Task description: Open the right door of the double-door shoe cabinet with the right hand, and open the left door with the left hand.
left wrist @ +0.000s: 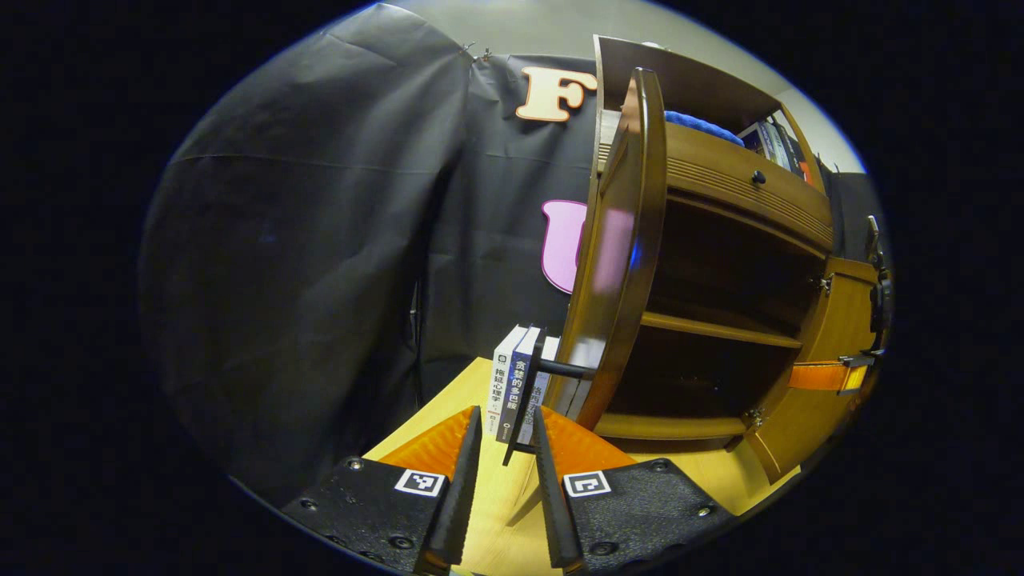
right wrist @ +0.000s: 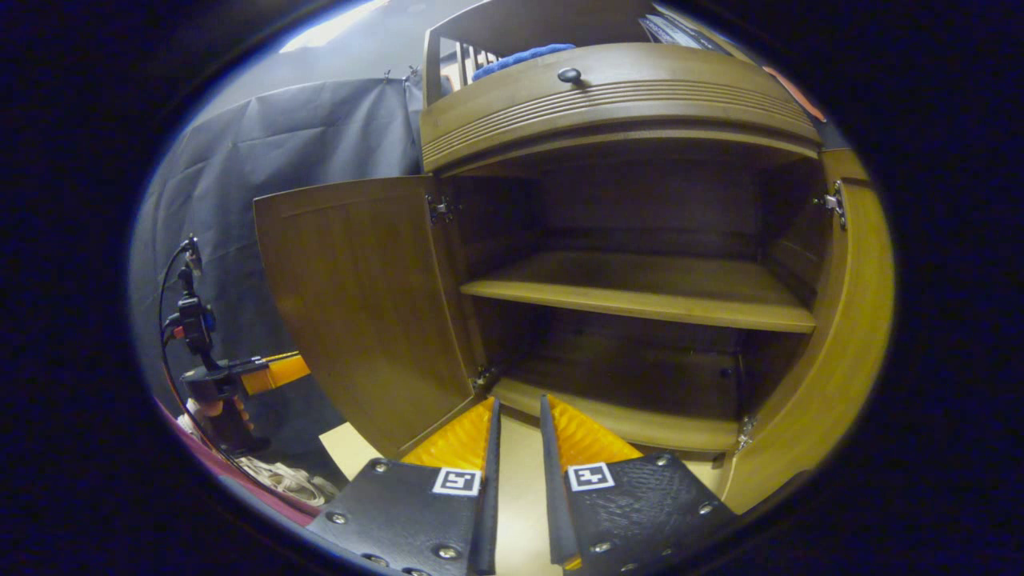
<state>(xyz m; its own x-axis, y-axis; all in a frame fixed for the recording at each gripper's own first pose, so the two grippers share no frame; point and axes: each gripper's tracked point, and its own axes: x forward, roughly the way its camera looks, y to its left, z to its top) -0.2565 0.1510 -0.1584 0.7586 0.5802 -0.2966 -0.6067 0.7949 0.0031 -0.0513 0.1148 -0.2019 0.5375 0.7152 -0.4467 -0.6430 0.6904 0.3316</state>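
- Left gripper (left wrist: 507, 416), at six o'clock in the left gripper view: fingers a narrow gap apart around the left door's (left wrist: 620, 264) bar handle (left wrist: 520, 408), probably to swing it; real pinch, cannot tell.
- Shoe cabinet (right wrist: 616, 104): both doors wide, shelf (right wrist: 640, 292) bare.
- Right gripper (right wrist: 518, 416) at six o'clock, slightly parted, empty; right door (right wrist: 840, 344) at three o'clock.

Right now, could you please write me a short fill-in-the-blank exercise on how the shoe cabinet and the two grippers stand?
1. Both doors of the shoe cabinet stand ____.
2. The shelf inside the cabinet is ____.
3. The left door has a black bar ____ just ahead of the left gripper.
4. The right gripper, fingers apart, holds ____.

Missing words: open; empty; handle; nothing
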